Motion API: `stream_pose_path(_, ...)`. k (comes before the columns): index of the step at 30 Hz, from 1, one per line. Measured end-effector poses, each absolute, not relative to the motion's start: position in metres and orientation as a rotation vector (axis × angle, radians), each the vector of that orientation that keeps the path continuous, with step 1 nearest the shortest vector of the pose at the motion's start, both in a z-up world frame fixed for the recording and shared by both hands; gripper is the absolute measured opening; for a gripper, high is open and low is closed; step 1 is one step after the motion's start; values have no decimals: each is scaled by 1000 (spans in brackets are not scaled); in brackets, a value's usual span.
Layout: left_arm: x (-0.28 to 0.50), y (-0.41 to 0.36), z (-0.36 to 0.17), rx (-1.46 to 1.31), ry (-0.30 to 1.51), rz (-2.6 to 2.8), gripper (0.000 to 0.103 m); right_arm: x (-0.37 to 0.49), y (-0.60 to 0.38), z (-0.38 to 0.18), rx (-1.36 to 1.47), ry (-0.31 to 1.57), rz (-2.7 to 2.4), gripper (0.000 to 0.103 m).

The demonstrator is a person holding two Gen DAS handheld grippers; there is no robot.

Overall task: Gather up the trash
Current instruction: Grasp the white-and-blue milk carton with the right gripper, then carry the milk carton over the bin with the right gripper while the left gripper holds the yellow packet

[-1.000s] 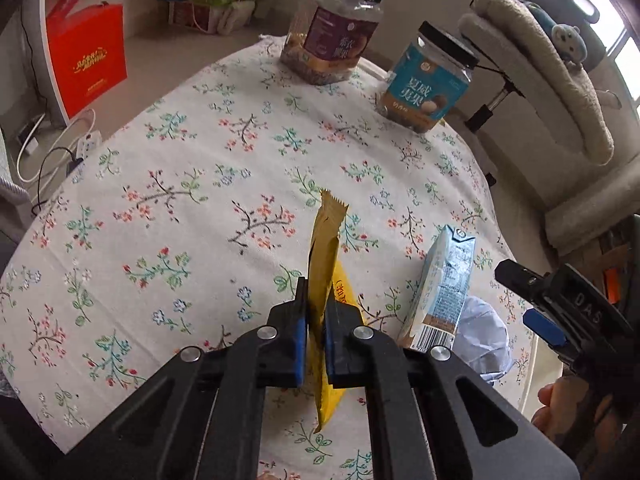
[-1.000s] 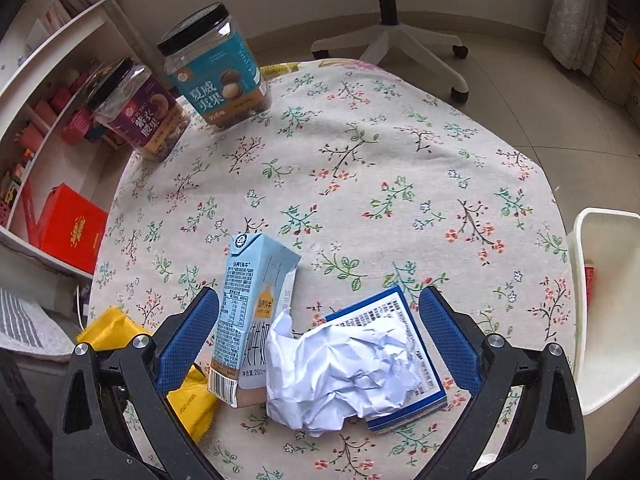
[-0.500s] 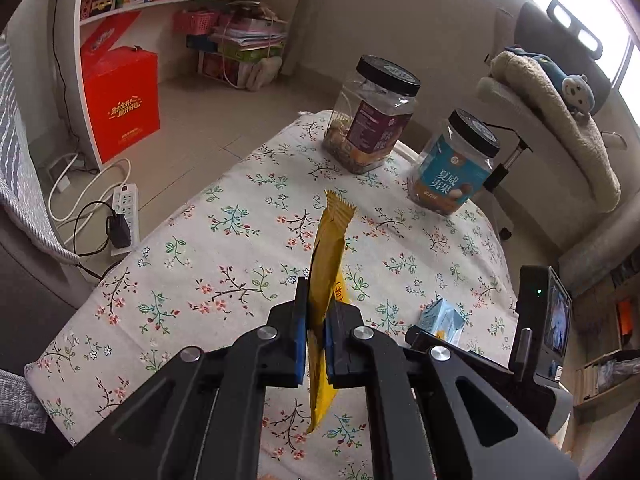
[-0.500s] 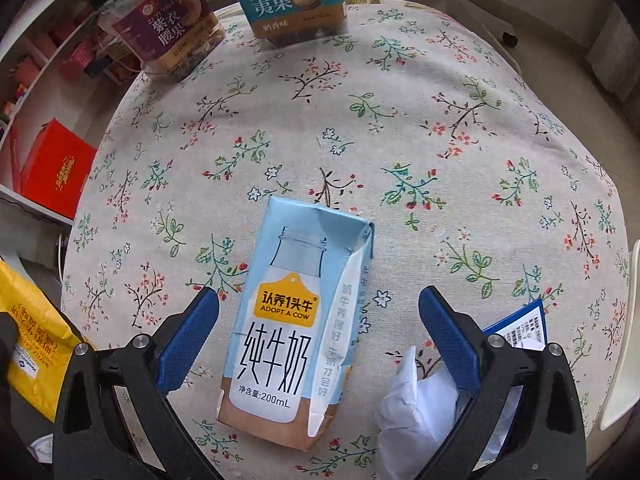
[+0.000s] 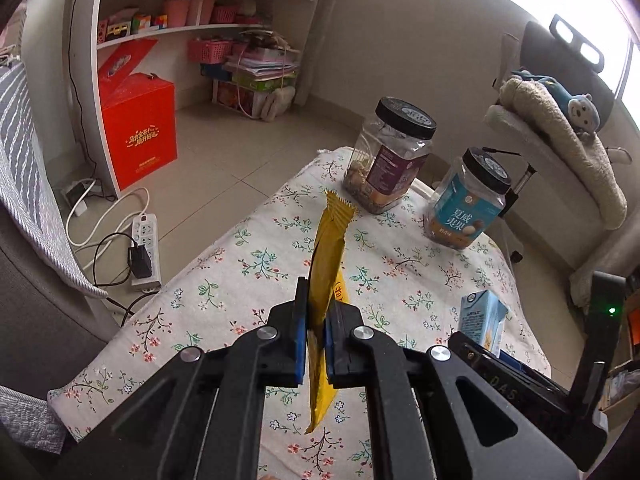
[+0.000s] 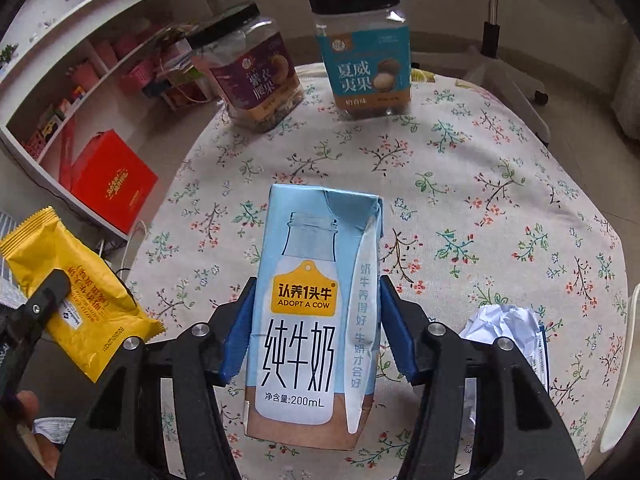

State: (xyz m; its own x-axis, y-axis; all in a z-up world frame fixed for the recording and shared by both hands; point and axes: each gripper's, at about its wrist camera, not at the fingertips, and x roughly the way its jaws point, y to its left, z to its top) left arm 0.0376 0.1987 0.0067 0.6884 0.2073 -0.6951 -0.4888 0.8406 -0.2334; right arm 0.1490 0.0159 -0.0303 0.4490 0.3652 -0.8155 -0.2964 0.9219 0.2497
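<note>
I had the left gripper [image 5: 316, 344] clamped on the wrapper [image 5: 326, 280], lifted clear of the table [image 5: 248, 264]. My right gripper [image 6: 316, 328] was closing round the upright carton [image 6: 316, 312], pads at its sides, for binning.

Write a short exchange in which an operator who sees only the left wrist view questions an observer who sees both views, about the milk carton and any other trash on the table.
Operator: My left gripper has the yellow wrapper. Is the right gripper on the milk carton?
Observer: Its jaws are closing on it, with one blue pad against each side of the carton.
Operator: Is any other trash on the table?
Observer: Yes. A crumpled white paper lies on the tablecloth, to the right of the carton in the right wrist view.
</note>
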Motion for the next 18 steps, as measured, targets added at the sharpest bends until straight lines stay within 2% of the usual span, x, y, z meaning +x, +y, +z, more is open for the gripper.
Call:
stream_pose_path(8, 28, 185, 31, -347, 621, 406, 7, 114, -14, 26, 91, 812, 371, 56)
stream_pose_path(18, 22, 145, 47, -256, 552, 337, 7, 87, -48, 45, 20, 659, 273, 56)
